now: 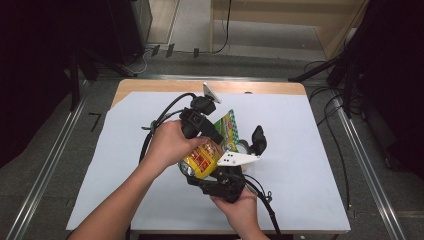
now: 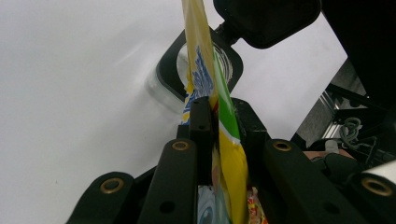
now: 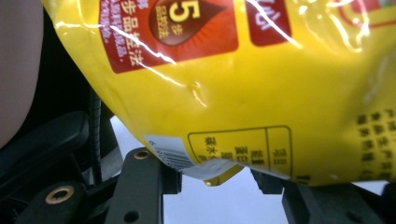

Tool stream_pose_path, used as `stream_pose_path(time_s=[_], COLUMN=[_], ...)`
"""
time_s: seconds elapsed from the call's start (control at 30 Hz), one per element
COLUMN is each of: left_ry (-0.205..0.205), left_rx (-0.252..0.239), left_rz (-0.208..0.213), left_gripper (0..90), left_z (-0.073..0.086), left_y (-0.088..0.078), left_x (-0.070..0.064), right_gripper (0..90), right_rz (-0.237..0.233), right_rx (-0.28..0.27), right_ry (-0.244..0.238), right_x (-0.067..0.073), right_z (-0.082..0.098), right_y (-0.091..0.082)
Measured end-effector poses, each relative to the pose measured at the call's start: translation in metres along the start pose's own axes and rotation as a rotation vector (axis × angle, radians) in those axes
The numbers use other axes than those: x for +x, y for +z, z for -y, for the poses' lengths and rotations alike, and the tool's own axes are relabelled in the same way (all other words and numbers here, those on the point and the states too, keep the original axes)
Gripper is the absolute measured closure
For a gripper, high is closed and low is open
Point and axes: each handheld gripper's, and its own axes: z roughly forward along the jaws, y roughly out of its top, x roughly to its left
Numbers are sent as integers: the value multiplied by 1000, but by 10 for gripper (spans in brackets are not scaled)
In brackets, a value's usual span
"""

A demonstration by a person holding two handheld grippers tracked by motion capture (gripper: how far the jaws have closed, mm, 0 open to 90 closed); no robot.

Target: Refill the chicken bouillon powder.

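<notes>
A yellow snack bag (image 1: 201, 159) with red labels and a green top is held up over the white sheet between both grippers. My left gripper (image 1: 218, 135), in the person's left hand, comes in from the upper left. It is shut on the bag's flat top seam (image 2: 223, 140), with a jaw tight on each side of it. My right gripper (image 1: 247, 146) comes up from below in the right hand. In the right gripper view the bag's (image 3: 233, 84) bulging lower end lies over its jaws and hides the tips. The right gripper's (image 3: 212, 176) jaws stand apart, and the bag's bottom corner hangs free between them.
White paper (image 1: 305, 150) covers most of the wooden table (image 1: 165, 86). Cables (image 1: 330, 117) and metal rails (image 1: 372, 165) run along the floor to the right. Dark stands and equipment sit at both sides. The right gripper's jaw (image 2: 266, 18) shows beyond the bag in the left gripper view.
</notes>
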Motion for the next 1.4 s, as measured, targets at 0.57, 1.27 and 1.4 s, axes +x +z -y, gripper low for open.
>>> stream_pose_path(time_s=[0.57, 1.27, 1.4], left_ry=[83, 54, 53], left_rx=[6, 7, 7], left_rz=[-181, -133, -73], left_gripper=[900, 880, 810], left_z=[2, 1, -3], left_y=[7, 5, -1], left_x=[-29, -23, -18], right_gripper=[555, 623, 629], right_rz=[64, 126, 82], right_rx=[40, 48, 14], right_ry=[-22, -43, -4], right_x=[6, 10, 5], right_z=[0, -1, -3], right_y=[2, -2, -7])
